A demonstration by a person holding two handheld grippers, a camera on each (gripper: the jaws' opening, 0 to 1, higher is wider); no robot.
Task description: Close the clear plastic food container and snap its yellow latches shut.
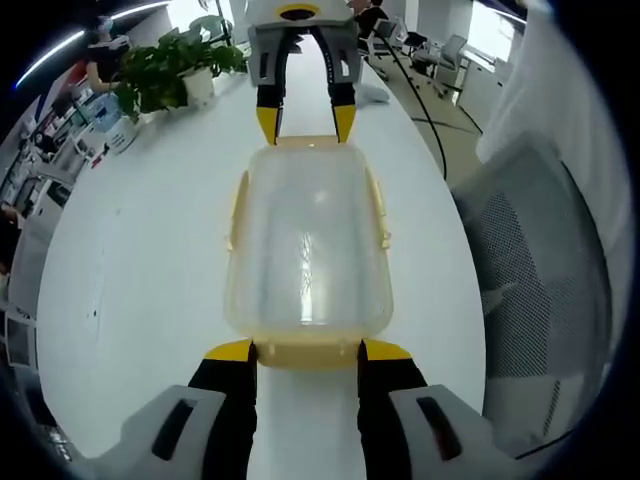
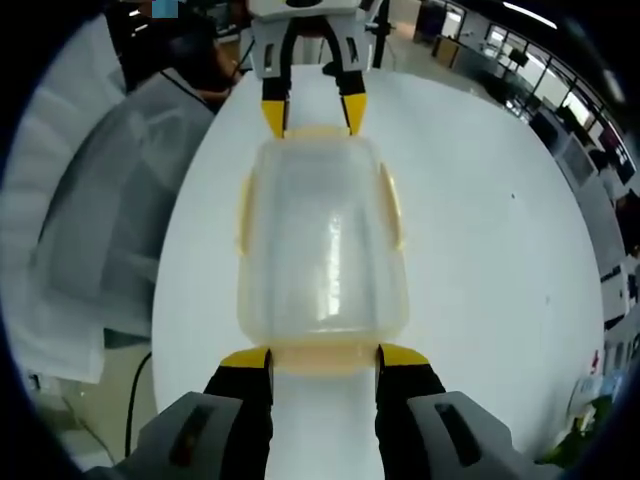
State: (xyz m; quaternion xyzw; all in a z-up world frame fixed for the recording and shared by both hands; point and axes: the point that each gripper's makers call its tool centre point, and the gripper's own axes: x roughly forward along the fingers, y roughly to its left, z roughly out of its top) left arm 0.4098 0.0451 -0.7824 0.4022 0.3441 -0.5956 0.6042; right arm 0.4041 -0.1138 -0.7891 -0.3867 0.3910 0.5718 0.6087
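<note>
The clear plastic container [image 1: 305, 250] lies lengthwise on the white table [image 1: 130, 280] with its lid on top. Yellow latches run along its long sides [image 1: 238, 210] and ends. My left gripper [image 1: 307, 352] stands open at the near end, its yellow tips on either side of the end latch [image 1: 305, 355]. At the far end my right gripper [image 1: 305, 124] straddles the rim. In the right gripper view the same container [image 2: 320, 250] is seen from the other end. There my right gripper [image 2: 325, 357] stands open around its end latch [image 2: 322, 360], and my left gripper [image 2: 314, 115] is opposite.
A potted plant [image 1: 170, 65] and small boxes stand at the far left of the table. A mesh office chair [image 1: 540, 260] is close to the table's right edge, and a cable [image 1: 420, 100] runs along the floor. Another chair [image 2: 100, 200] borders the table's left edge.
</note>
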